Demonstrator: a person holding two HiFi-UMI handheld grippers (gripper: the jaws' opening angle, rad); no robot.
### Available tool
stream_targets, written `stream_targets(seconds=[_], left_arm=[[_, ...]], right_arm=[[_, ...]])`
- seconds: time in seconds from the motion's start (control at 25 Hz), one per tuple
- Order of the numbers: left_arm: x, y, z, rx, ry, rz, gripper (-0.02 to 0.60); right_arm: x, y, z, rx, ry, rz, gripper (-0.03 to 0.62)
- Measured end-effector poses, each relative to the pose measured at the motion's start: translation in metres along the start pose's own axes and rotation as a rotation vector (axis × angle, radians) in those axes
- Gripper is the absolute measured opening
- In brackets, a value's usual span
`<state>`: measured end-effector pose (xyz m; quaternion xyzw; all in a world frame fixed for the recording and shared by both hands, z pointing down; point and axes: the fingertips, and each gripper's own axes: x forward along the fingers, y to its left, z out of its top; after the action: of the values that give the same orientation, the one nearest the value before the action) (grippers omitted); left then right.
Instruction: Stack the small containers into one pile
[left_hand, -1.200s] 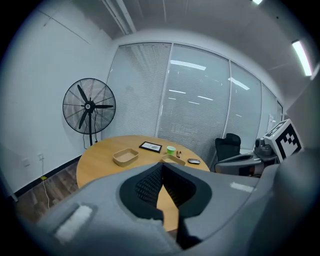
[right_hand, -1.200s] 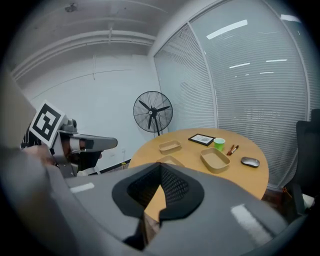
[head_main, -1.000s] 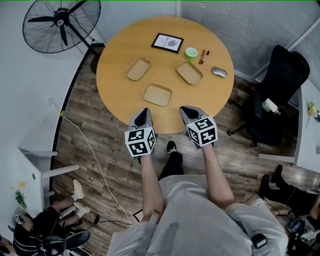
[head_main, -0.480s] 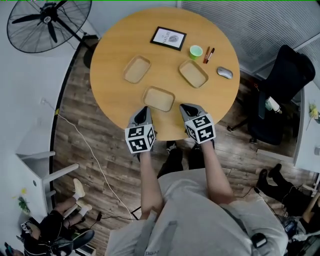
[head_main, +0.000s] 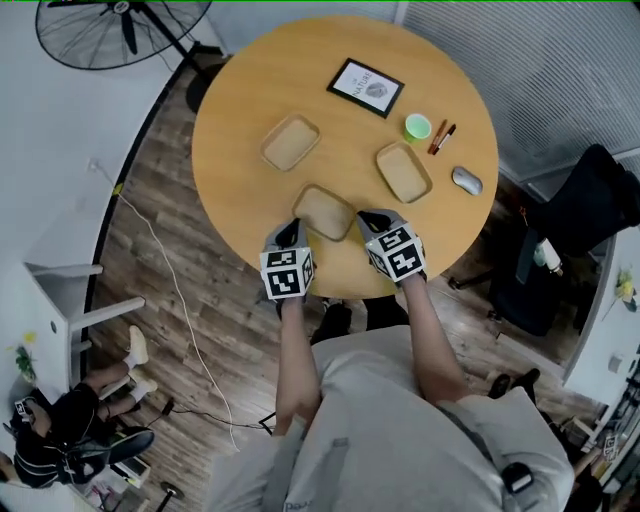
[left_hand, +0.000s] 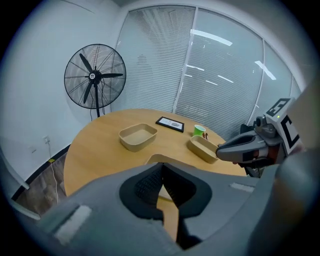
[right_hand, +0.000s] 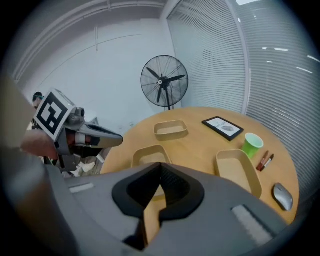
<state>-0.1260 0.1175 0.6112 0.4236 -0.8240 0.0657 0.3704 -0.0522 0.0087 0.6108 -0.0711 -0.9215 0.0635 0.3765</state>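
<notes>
Three shallow tan containers lie apart on the round wooden table (head_main: 240, 90): a far-left one (head_main: 290, 143), a near one (head_main: 322, 212) and a right one (head_main: 403, 172). My left gripper (head_main: 291, 226) is at the near container's left corner, and my right gripper (head_main: 367, 218) is at its right corner. Both hover over the table's near edge, shut and holding nothing. In the left gripper view the shut jaws (left_hand: 160, 167) hide most of the near container (left_hand: 159, 159). In the right gripper view that container (right_hand: 148, 156) shows just past the shut jaws (right_hand: 160, 167).
Toward the far side of the table are a framed picture (head_main: 366, 87), a green cup (head_main: 417, 127), two markers (head_main: 441, 138) and a mouse (head_main: 466, 180). A standing fan (head_main: 120, 25) is far left, a black office chair (head_main: 590, 215) to the right, and a cable (head_main: 170, 290) runs across the floor.
Both grippers have moved forward from the table's edge up to the near container. The view has shifted, so the table sits more to the right.
</notes>
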Motion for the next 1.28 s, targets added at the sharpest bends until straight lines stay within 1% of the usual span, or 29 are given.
stream_targets(seconds=[0.08,0.16,0.36,0.52,0.68,0.84,1.0,1.28], left_arm=[[0.003,0.001,-0.006,-0.033,0.019,0.03,0.005],[0.005,0.0,-0.014,-0.064,0.037,0.039,0.005],[0.028,0.007,-0.015,-0.097,0.06,0.052,0.004],[0.034,0.011,-0.03,-0.152,0.084,0.096,0.005],[0.038,0.015,-0.034,-0.188,0.091,0.126,0.005],[0.044,0.022,-0.033,-0.228,0.083,0.143,0.005],[0.044,0.025,-0.037,-0.251,0.082,0.159,0.005],[0.043,0.025,-0.045,-0.259,0.086,0.143,0.005]], right_arm=[[0.015,0.0,0.004,-0.038,0.03,0.063,0.002],[0.029,0.0,0.007,-0.058,0.051,0.108,0.004],[0.065,-0.018,0.016,-0.09,0.084,0.153,0.016],[0.082,-0.026,0.003,-0.112,0.141,0.203,0.031],[0.094,-0.029,-0.002,-0.137,0.177,0.241,0.043],[0.108,-0.027,0.0,-0.15,0.195,0.273,0.054],[0.117,-0.02,-0.01,-0.167,0.232,0.298,0.067],[0.129,-0.015,-0.02,-0.195,0.251,0.278,0.071]])
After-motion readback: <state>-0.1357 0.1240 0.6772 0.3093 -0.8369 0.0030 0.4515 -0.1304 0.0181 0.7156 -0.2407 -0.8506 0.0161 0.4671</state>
